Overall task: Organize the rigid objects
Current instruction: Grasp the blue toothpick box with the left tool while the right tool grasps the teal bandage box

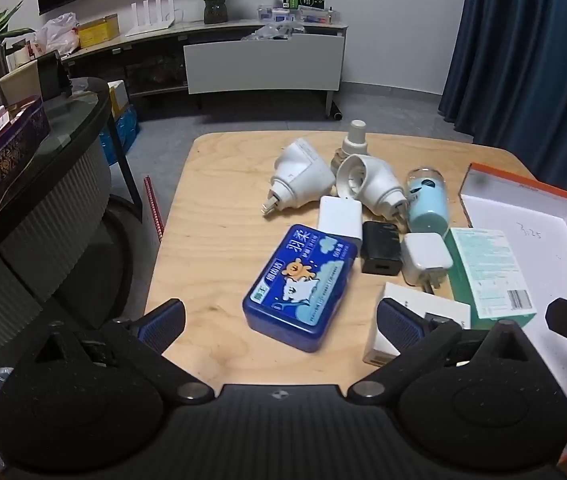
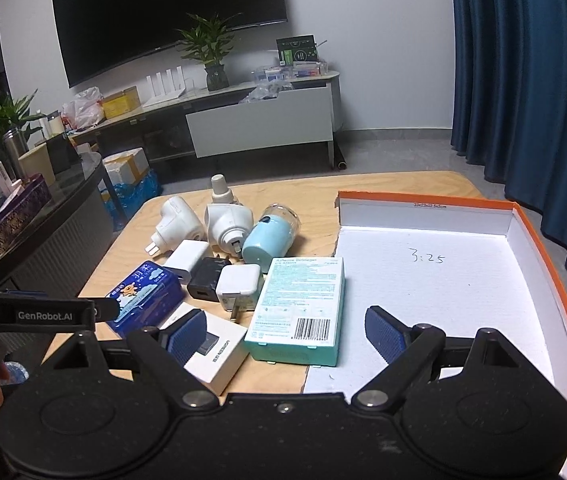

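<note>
Orange-rimmed box (image 2: 531, 240) bare inside, teal carton (image 2: 297, 308) overlapping its edge; both hand-held grippers wide open, empty.

- Table (image 1: 211, 240): pale wood with faint grain.
- Tray (image 2: 551, 264): orange outer rim, white inside, dark handwritten digits.
- Tin (image 1: 299, 288): deep blue, printed with a white cloud, a cartoon bear and white characters.
- Carton (image 2: 299, 304): mint green, white label panel, black barcode.
- Small box (image 2: 219, 356): white with a dark square print.
- Chargers: one black (image 1: 381, 248), two white (image 1: 427, 258) (image 1: 341, 216).
- Plug-in units (image 1: 303, 172): white.
- Bottle (image 1: 427, 204): light blue body, clear top.
- Finger pads (image 2: 187, 338): blue, ribbed, on black frames.
- Curtain (image 2: 523, 80): dark blue.
</note>
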`<state>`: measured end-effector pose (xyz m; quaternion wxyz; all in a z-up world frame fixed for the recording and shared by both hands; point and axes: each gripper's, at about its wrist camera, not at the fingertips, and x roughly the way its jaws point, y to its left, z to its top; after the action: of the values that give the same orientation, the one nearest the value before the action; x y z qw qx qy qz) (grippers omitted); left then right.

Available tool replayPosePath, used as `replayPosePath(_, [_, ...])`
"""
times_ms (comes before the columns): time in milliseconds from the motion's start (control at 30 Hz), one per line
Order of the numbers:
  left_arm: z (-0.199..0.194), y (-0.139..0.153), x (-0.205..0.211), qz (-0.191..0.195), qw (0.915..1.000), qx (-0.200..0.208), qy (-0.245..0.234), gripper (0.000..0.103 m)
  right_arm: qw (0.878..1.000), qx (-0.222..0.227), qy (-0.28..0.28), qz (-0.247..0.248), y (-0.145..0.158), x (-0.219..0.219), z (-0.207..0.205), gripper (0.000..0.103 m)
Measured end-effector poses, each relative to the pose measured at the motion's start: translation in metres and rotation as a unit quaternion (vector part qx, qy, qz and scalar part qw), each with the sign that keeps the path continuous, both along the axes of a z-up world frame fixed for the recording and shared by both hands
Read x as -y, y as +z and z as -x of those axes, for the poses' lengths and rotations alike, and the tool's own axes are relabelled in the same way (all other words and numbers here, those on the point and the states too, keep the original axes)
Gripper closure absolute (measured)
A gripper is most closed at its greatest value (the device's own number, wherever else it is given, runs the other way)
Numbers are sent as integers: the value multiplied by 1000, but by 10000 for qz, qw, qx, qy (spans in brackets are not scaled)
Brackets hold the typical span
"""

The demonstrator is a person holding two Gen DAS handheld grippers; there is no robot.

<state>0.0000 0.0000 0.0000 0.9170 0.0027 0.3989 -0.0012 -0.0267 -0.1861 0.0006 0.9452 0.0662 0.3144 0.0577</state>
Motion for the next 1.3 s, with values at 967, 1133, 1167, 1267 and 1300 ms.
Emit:
replayPosePath(967, [-47, -34, -8, -289, 9990, -226, -246, 0, 9963, -841, -182, 52, -36, -13, -79, 2])
replayPosePath(1133, [-58, -46, -9, -393, 9981, -381, -279, 0, 9933, -1117, -242, 192, -48, -17, -99, 2])
replayPosePath(1167, [-59, -48, -9, -348, 9982, -394, -283, 0, 9929, -1149, -244, 197, -50, -17, -102, 2])
replayPosePath(1267, [-59, -49, -8, -308, 9987, -319, -267, 8, 9916, -1244, -162, 323, -57, -19, -109, 5])
replayPosePath(1300, [-58, -48, -6, -348, 9987, -264, -262, 19, 9922, -1156, -158, 430, -57, -20, -109, 15])
